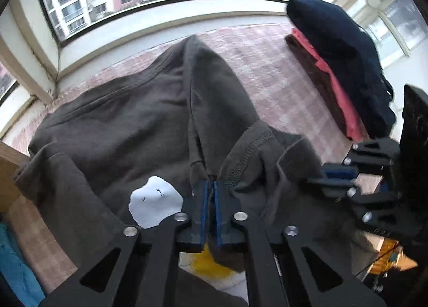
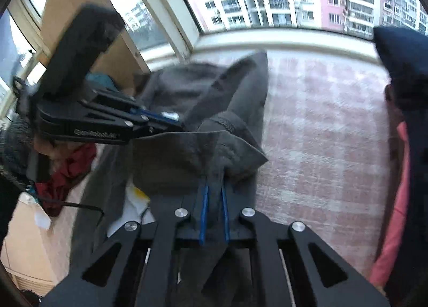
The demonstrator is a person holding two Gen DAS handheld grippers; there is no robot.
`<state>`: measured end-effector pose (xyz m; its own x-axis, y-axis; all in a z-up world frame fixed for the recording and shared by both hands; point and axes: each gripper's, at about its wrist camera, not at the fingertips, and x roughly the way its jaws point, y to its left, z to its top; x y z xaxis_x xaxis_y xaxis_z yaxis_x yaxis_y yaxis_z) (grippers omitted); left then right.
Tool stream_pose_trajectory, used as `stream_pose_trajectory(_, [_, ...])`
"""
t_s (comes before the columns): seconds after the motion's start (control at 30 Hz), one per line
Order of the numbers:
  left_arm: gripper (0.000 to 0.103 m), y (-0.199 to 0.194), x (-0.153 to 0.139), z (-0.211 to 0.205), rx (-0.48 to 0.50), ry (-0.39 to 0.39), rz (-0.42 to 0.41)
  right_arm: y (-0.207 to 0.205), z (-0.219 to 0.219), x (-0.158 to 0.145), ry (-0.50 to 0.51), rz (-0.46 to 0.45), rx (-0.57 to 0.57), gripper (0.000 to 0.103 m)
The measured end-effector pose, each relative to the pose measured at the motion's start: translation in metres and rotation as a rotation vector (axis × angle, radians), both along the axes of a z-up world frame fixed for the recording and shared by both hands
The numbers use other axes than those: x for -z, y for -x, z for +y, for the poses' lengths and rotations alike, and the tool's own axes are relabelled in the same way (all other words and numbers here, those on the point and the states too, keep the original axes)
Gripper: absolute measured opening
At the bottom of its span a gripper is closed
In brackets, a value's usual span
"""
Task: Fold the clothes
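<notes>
Bay window behind, pink and white apartment blocks outside. Work surface is a pink-checked cloth [image 1: 267, 66] running up to the white sill [image 2: 281, 39].

Grey-brown garment [image 1: 120, 125] lies bunched on the checked cloth, one fold raised in a ridge toward the window. White printed patch [image 1: 153, 201] with a bit of yellow shows on it, near the left gripper.

Left gripper [image 1: 211, 194]: blue-padded jaws drawn together, pinching a fold of the grey-brown garment by a stitched hem.

Right gripper [image 2: 214, 194]: jaws closed down on another fold of the same garment, cloth filling the gap between the pads. It sits just beside the left gripper; each shows in the other's view.

Stack of clothes [image 1: 345, 72] on the right side of the cloth: dark navy on top, coral-pink under it, dark brown at the bottom. Well apart from the held garment.

Red cloth [image 2: 69, 173] in the right wrist view, low left, blurred
</notes>
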<state>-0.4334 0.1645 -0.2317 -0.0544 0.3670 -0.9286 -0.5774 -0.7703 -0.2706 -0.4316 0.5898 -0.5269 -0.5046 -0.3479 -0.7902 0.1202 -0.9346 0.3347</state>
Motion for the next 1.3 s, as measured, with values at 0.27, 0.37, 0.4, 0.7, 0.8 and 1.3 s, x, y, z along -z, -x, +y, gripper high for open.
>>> stream_pose_trajectory(0.27, [0.006, -0.008, -0.019, 0.000, 0.052, 0.058, 0.076, -0.020, 0.008, -0.016, -0.044, 0.017, -0.007, 0.008])
stream_pose_trajectory(0.37, [0.016, -0.007, -0.016, 0.008, 0.082, 0.076, 0.075, -0.011, 0.009, -0.008, -0.007, -0.041, 0.005, 0.014])
stream_pose_trajectory(0.4, [0.022, -0.007, -0.015, 0.012, 0.099, 0.088, 0.082, -0.008, 0.010, -0.006, 0.006, -0.058, 0.016, 0.027])
stream_pose_trajectory(0.7, [0.027, -0.005, 0.002, 0.038, 0.206, 0.180, 0.099, 0.015, -0.006, 0.009, -0.026, -0.100, -0.033, 0.021])
stream_pose_trajectory(0.8, [0.020, -0.004, 0.002, 0.039, 0.217, 0.186, 0.098, 0.009, -0.008, 0.003, -0.043, -0.061, -0.039, 0.008])
stream_pose_trajectory(1.3, [0.002, 0.012, -0.059, 0.013, 0.088, 0.120, 0.184, -0.041, 0.032, -0.056, 0.068, 0.153, 0.109, 0.007])
